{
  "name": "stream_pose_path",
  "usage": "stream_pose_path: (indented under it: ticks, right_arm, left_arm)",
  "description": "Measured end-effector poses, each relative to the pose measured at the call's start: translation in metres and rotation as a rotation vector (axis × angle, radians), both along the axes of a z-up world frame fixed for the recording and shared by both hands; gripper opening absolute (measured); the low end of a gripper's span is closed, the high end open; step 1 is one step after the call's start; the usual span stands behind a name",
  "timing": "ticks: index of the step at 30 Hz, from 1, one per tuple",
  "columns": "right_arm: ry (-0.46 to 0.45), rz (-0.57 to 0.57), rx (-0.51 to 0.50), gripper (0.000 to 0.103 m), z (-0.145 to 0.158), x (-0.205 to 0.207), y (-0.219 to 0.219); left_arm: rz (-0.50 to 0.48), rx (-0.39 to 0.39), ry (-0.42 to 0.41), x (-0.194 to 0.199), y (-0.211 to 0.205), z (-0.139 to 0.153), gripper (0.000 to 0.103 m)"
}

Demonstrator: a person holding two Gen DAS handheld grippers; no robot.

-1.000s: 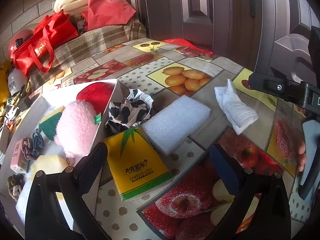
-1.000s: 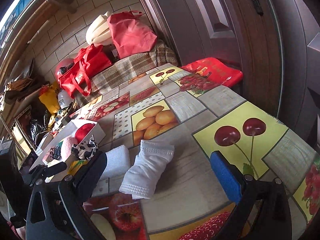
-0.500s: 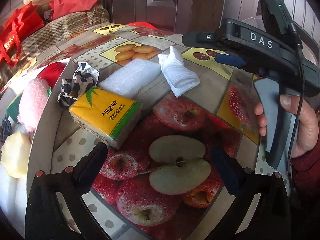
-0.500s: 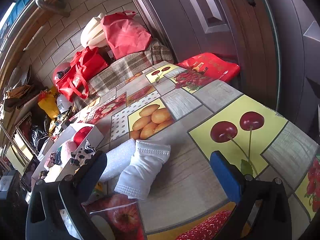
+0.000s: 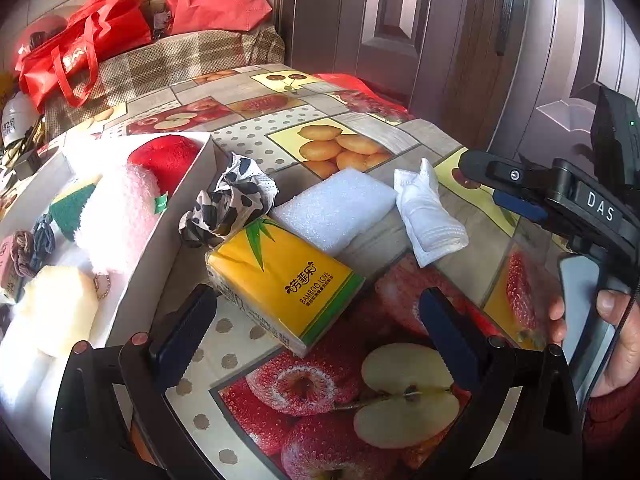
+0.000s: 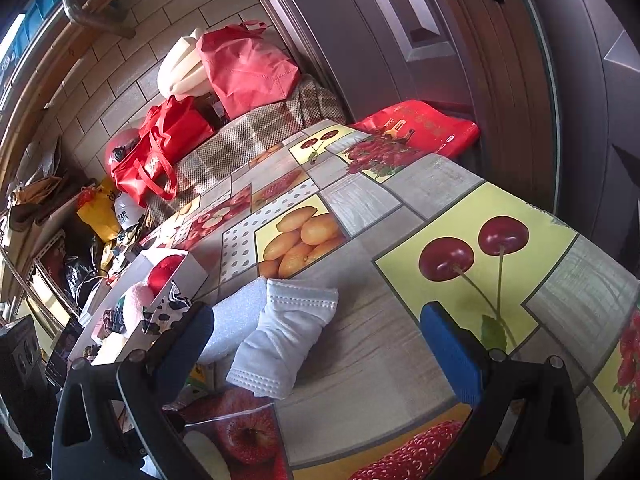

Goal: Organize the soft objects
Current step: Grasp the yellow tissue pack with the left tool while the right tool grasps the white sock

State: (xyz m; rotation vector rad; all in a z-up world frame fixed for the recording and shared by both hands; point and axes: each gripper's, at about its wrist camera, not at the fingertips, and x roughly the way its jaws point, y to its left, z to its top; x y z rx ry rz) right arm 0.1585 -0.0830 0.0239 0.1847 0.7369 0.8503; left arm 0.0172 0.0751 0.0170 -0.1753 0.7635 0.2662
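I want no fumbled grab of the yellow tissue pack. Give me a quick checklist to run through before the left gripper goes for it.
1. Left gripper jaws open: ok.
2. Left gripper empty: ok.
3. Tissue pack ahead between the jaws: ok.
4. Pack top free of other items: ok; the cow-print cloth and foam pad sit at its far end.
5. Room left in the white box: cannot tell.
6. Right gripper open and clear of the pack: ok.

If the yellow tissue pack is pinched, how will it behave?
The yellow tissue pack probably gives under the pads, being soft tissue. Its glossy wrapper may slip. It lies flat on the table, so tipping seems unlikely.
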Motion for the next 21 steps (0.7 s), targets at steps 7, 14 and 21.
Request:
stream_pose_path:
  ticks: [7, 14, 21]
  right_arm:
    - [0.041, -0.005, 0.026, 0.103, -0.005, 0.005, -0.005]
    - [0.054, 0.018, 0.002, 0.103, -0.007, 0.006, 0.002]
    - [-0.024, 0.148, -0.176, 0.103, -0.006, -0.008, 0.045]
  left_arm:
    - [0.002, -0.022, 0.060, 0.029, 0.010, -0.011, 0.057]
    - [-0.035, -0.053, 0.020, 0.006, 0.007, -0.006, 0.050]
    - [-0.028, -0.062, -0.072, -0.033, 0.005, 0.005, 0.050]
